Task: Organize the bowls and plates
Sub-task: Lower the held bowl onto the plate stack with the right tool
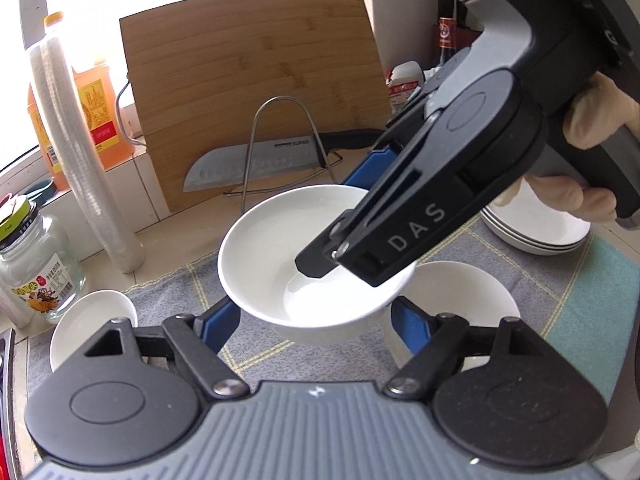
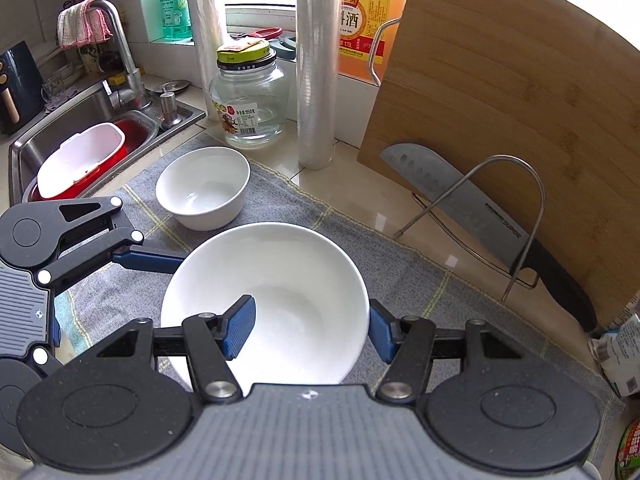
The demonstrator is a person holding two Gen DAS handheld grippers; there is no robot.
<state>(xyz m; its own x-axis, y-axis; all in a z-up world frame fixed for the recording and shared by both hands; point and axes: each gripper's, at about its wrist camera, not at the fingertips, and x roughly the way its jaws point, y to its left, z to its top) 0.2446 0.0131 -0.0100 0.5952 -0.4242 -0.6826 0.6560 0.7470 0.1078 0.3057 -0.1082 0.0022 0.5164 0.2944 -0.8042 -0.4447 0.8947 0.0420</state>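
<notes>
A large white bowl (image 1: 276, 248) hangs a little above the grey checked cloth (image 1: 176, 288), with both grippers on it. My left gripper (image 1: 316, 320) clasps the bowl's lower body from outside, a blue finger (image 1: 224, 322) on each side. In the right wrist view one left finger (image 2: 148, 258) reaches the bowl (image 2: 288, 280) from the left. My right gripper (image 2: 310, 330) is shut on the bowl's wall, one pad (image 2: 240, 328) inside and the other outside. A smaller white bowl (image 2: 202, 190) sits on the cloth near the sink. Another bowl (image 1: 472, 300) stands partly hidden under the held one. Stacked plates (image 1: 532, 236) lie behind a gloved hand.
A bamboo cutting board (image 2: 500, 120) leans on the wall behind a wire stand (image 2: 500, 200) and a knife (image 2: 460, 196). A glass jar (image 2: 250, 108), a film roll (image 2: 316, 80) and an orange bottle (image 2: 364, 28) line the back. A sink (image 2: 48, 132) holds a red and white tub.
</notes>
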